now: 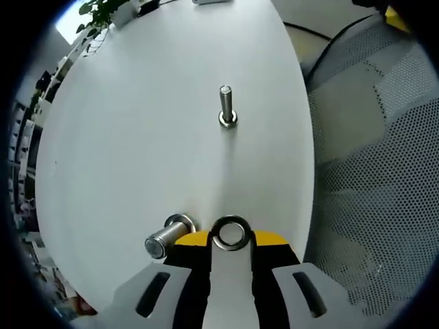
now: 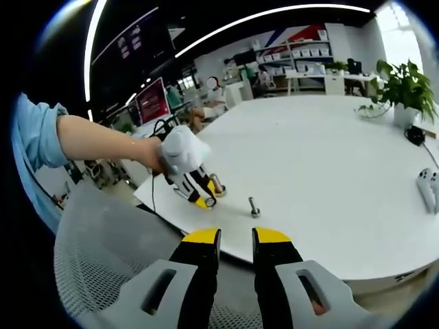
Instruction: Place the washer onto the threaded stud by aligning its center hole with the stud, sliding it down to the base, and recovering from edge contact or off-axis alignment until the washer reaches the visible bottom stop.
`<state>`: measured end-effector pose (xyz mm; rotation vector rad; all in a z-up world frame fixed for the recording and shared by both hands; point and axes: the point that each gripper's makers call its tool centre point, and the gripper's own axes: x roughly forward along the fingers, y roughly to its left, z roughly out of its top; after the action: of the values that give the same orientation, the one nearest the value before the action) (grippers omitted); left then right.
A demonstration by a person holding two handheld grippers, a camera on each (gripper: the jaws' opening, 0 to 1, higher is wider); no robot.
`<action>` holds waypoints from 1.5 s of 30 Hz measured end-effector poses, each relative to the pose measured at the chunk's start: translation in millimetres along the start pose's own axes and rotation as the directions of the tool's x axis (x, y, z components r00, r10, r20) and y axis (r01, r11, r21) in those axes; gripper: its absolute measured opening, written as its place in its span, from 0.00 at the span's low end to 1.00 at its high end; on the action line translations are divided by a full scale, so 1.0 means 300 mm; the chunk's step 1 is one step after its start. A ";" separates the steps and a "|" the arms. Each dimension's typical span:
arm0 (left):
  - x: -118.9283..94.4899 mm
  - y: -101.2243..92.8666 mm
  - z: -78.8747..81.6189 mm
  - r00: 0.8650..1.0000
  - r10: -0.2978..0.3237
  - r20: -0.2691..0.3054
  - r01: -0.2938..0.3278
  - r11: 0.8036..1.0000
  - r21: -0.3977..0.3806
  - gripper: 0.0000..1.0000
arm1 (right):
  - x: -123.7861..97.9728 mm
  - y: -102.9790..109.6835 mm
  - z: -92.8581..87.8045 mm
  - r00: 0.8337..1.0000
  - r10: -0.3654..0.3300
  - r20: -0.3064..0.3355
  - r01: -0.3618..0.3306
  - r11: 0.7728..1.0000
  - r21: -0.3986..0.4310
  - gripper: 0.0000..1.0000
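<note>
In the left gripper view, the left claw [image 1: 230, 241] is closed on a washer [image 1: 230, 234], a shiny metal ring pinched at the yellow fingertips so that its round hole faces the camera. Just beside it, to the left of the tips, a bolt [image 1: 167, 238] lies on its side on the white desk [image 1: 123, 164], its head toward the camera. Farther along the desk, well apart from the claw, a threaded stud [image 1: 226, 106] stands upright on its base, with nothing on its shaft. A grey mesh chair back [image 1: 384, 205] sits off the desk's right edge, and a black cable [image 1: 322, 48] runs near it. In the right gripper view, the right claw [image 2: 236, 238] holds nothing, its yellow-tipped fingers set narrowly apart with a small gap between them, hanging over the near rim of the desk [image 2: 329, 171]. From the left, a person's bare forearm [image 2: 103, 140] with a blue sleeve pushed up reaches in, holding the left claw [image 2: 208, 199] down at the desk, near the stud [image 2: 254, 207]. A potted plant [image 2: 405, 92] and a white game controller [image 2: 429, 186] sit at the desk's far right.
</note>
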<state>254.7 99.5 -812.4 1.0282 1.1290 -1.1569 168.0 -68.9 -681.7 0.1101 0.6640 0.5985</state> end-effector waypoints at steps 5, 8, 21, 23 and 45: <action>-0.050 0.008 -0.001 1.000 0.008 0.004 -0.008 1.000 0.001 0.19 | 0.000 0.000 0.000 1.000 0.000 0.002 0.000 1.000 0.000 0.21; -0.078 0.014 0.003 1.000 0.014 0.010 -0.014 1.000 -0.003 0.19 | 0.000 0.000 0.001 1.000 0.000 0.002 0.000 1.000 -0.001 0.21; -0.165 0.034 -0.001 0.999 0.043 0.023 -0.043 0.999 -0.018 0.19 | -0.001 0.003 0.001 1.000 0.002 0.004 -0.002 1.000 -0.004 0.21; -0.178 0.046 0.001 0.998 0.050 0.027 -0.050 0.998 -0.026 0.19 | -0.001 0.003 0.002 1.000 0.003 0.004 -0.003 1.000 -0.005 0.21; -0.176 0.163 0.017 0.991 0.125 0.042 -0.123 0.991 -0.048 0.19 | -0.003 0.000 0.003 1.000 -0.002 0.009 0.002 1.000 0.005 0.21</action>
<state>301.2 108.2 -758.1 1.0183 1.0368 -1.0455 168.0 -69.2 -680.6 0.1166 0.6564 0.5945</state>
